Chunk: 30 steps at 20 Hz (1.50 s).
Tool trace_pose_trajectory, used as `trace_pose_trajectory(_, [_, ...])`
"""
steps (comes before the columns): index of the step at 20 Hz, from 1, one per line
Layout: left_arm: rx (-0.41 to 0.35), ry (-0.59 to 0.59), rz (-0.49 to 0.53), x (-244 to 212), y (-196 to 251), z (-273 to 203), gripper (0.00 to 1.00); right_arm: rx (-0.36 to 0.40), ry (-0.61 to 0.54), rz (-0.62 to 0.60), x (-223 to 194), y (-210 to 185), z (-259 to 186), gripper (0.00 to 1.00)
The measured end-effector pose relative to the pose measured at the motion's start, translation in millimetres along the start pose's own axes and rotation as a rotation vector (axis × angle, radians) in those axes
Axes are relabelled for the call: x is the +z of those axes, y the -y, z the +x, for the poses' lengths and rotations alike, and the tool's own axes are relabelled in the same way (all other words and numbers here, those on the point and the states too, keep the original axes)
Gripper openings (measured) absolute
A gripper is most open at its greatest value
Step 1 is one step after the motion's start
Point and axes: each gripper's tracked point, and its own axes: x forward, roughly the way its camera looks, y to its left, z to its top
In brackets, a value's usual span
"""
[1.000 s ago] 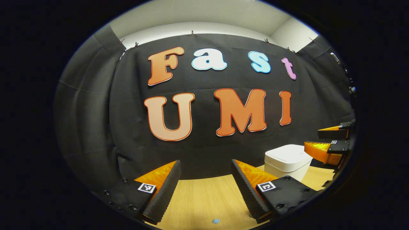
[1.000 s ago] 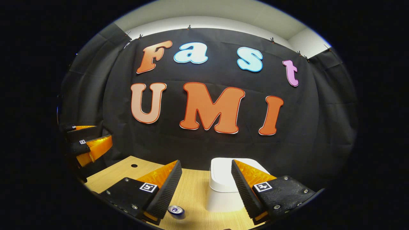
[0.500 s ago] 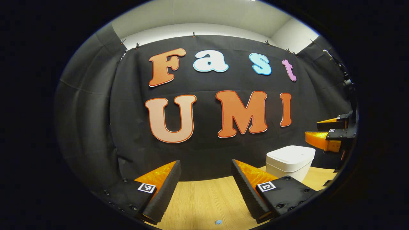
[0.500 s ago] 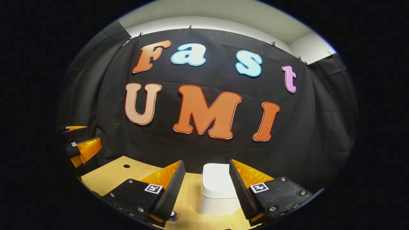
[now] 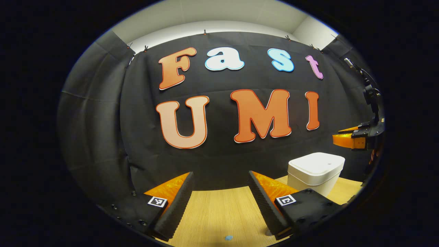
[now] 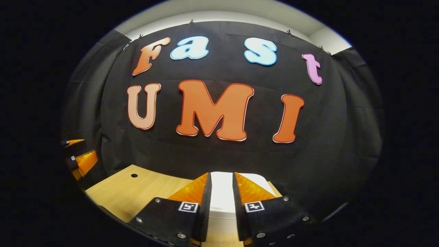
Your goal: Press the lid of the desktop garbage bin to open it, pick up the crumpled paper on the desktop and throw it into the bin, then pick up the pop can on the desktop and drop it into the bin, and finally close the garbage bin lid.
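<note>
Fingers on our right gripper [image 6: 221, 206] nearly closed, narrow gap, holding nothing; garbage bin [image 6: 219, 192] lid down, straight ahead between them. Left gripper [image 5: 219, 202] wide apart, empty, bin off right on tabletop [image 5: 219, 212].

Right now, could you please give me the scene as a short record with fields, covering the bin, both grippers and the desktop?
bin: white rounded plastic garbage bin, lid down, standing on the desktop
desktop: light wooden desktop, with a small round hole near its far left edge in the right gripper view
left gripper: open, fingers wide apart, holding nothing, to the left of the bin
right gripper: fingers drawn close with a narrow gap, holding nothing, lined up with the bin lid
small item: tiny blue speck on the desktop in front of the left gripper
</note>
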Motion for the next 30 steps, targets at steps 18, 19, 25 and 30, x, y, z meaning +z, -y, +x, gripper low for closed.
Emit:
trace_pose_trajectory(18, [0.138, -0.150, 0.068, -37.8, 29.4, -10.4, 0.99, 0.106, -0.269, 0.026, -94.9, 29.5, 58.3, 0.01])
trace_pose_trajectory(19, [0.140, -0.170, 0.070, -44.5, 29.8, -13.7, 0.99, 0.106, -0.284, 0.025, -98.8, 30.7, 56.6, 0.02])
trace_pose_trajectory(25, [0.147, -0.162, 0.051, -40.2, 21.9, -9.2, 0.99, 0.114, -0.214, 0.049, -81.8, 29.2, 57.7, 0.01])
trace_pose_trajectory(30, [0.109, -0.146, 0.049, -43.3, 5.3, 1.1, 0.99, 0.071, -0.041, 0.018, -28.5, 17.0, 52.0, 0.01])
